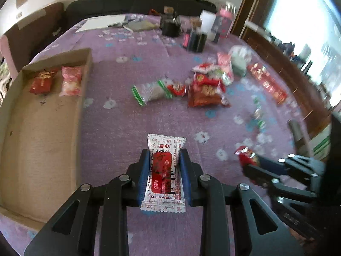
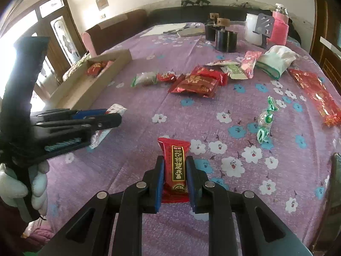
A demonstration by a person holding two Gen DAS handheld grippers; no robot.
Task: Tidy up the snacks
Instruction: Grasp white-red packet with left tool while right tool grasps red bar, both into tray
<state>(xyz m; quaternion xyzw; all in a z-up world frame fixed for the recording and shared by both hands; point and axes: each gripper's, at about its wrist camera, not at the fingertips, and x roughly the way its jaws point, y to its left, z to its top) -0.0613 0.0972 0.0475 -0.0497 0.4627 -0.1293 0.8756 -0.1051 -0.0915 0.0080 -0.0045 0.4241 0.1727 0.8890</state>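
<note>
Pinching a white-and-red snack packet across its middle, the left gripper is hovering right of the cardboard box; the right gripper is likewise squeezing a red snack packet. Both packets are probably light, crinkly and slippery, so mid-body grips suit them.

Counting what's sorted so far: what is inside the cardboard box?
The cardboard box holds two packets at its far end: a red snack and a pink snack. Its nearest corner is hidden behind the left gripper.
</note>
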